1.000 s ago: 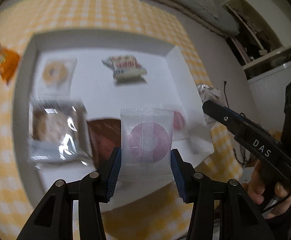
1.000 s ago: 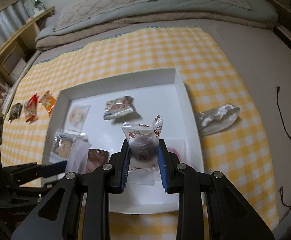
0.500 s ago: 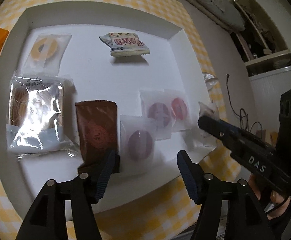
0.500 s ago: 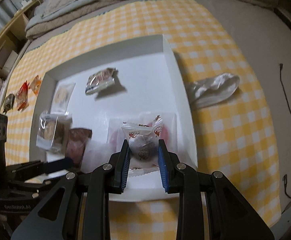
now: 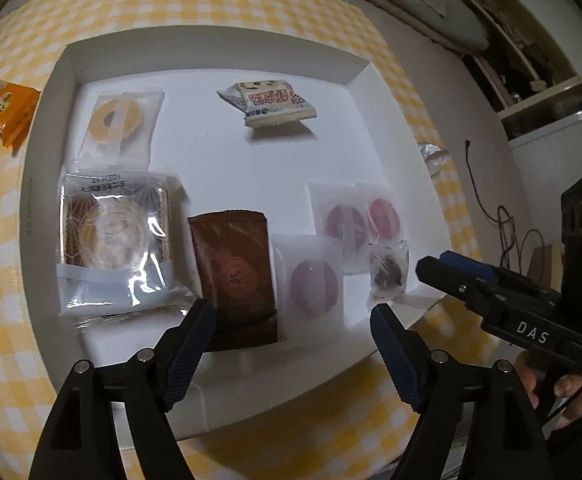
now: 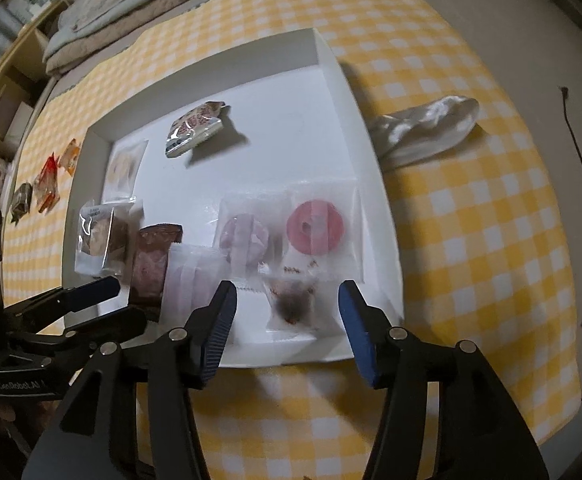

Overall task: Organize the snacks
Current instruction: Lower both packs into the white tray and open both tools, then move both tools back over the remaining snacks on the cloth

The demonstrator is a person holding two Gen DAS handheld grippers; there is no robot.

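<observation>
Yellow-check cloth under white tray; bedding behind, prob. bed.

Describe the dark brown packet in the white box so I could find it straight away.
Start at the shallow white box on the yellow checked cloth. Along its near edge lies a row of packets; the dark brown packet is between the large clear-wrapped pastry and a frosted pouch with a purple disc. It is the only opaque brown wrapper, with a round reddish emblem.
</observation>
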